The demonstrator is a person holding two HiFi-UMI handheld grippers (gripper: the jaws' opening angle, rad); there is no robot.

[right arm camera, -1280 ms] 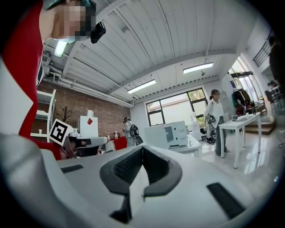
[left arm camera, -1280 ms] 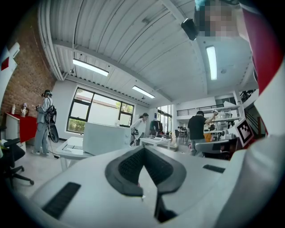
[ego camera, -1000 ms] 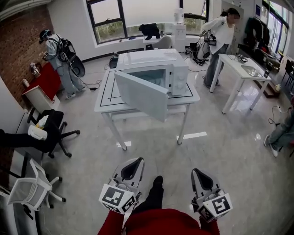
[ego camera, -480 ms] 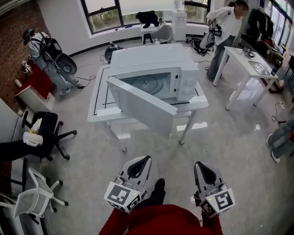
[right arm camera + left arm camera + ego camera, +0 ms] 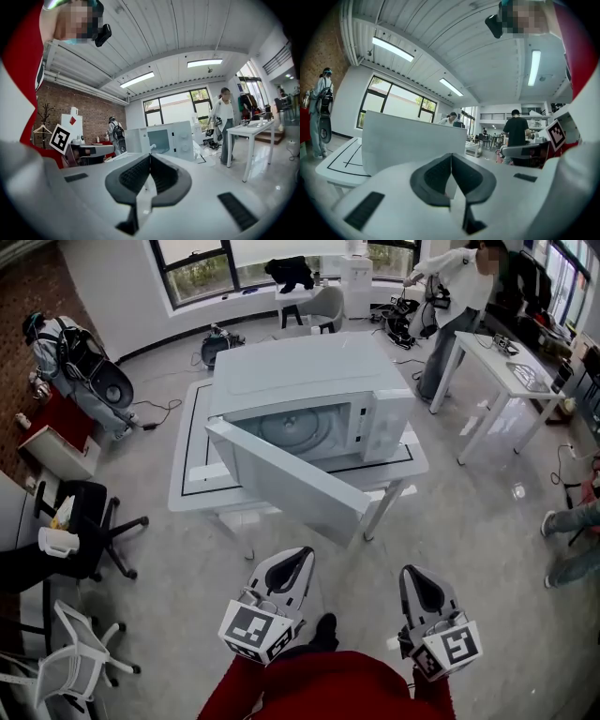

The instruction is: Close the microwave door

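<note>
A white microwave (image 5: 309,390) stands on a white table (image 5: 187,484) ahead of me, its door (image 5: 291,479) swung wide open toward me. The glass turntable shows inside. My left gripper (image 5: 302,557) hangs low in the head view, a short way in front of the door's lower edge, jaws shut and empty. My right gripper (image 5: 411,572) is beside it to the right, also shut with nothing in it. The left gripper view shows the door (image 5: 412,140) as a broad white panel close ahead. The right gripper view shows the microwave (image 5: 171,139) farther off.
A black office chair (image 5: 89,521) and a white chair (image 5: 66,662) stand at the left. A second white table (image 5: 511,381) stands at the right, with a person (image 5: 455,296) beside it. Another person (image 5: 66,352) is by the brick wall at far left.
The microwave and its table have grown larger and come nearer in the head view as both grippers advanced toward the open door. The jaws stayed shut.
</note>
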